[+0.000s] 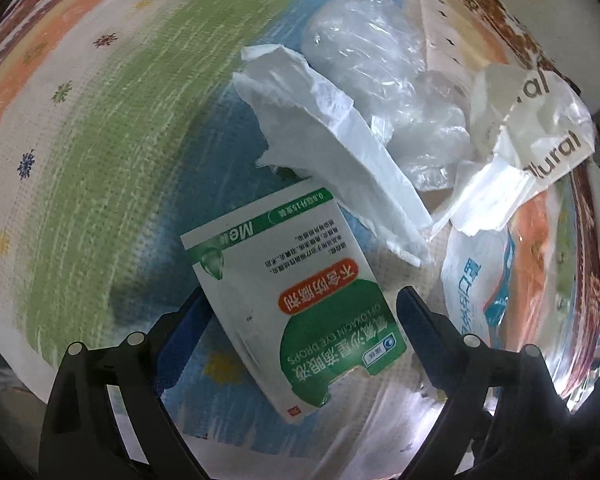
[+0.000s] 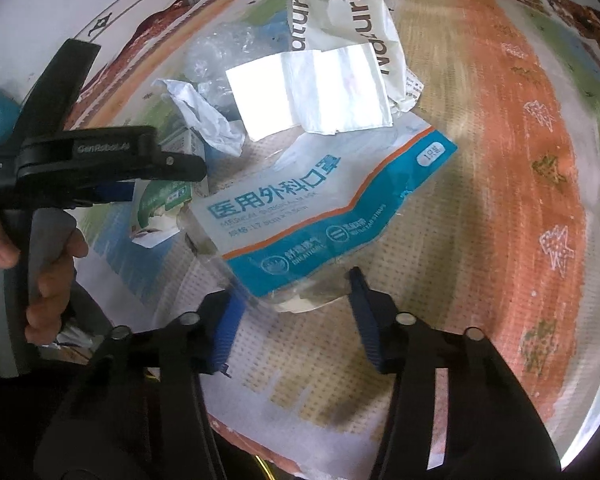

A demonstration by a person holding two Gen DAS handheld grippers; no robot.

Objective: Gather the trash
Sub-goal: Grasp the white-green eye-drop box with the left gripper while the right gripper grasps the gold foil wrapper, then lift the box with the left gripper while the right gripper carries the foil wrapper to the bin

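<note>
the near corner of the eye-drop box [image 1: 296, 304] runs down between the left gripper [image 1: 300, 300] fingers; its blue pads stand at either side of the card with rug showing in the gaps, so the jaws read as open around the box, not pressing. in the right wrist view that same box [image 2: 160, 204] is mostly hidden behind the left gripper's black body [image 2: 100, 156], and only a green-and-white sliver shows at nine o'clock, beside the person's hand [image 2: 48, 276] on the grey handle.

the right gripper [image 2: 296, 300] straddles the lower edge of the blue-and-white mask packet [image 2: 324, 216]. its left pad meets the clear plastic edge, though whether it presses is hard to make out through the film; the right pad stands clear, so the jaws look open. the left wrist view catches only the packet's edge [image 1: 476, 280] at three o'clock, cut off by the rim.

the rest of the trash lies on the striped rug [image 2: 500, 160]: a crumpled tissue [image 1: 332, 140] at twelve o'clock from the box, clear plastic wrap [image 1: 380, 80] behind it, a white "natural" bag [image 2: 348, 12] at twelve o'clock in the right view, and a folded white sheet [image 2: 308, 88] overlapping that bag. glare washes out the sheet's left half.
</note>
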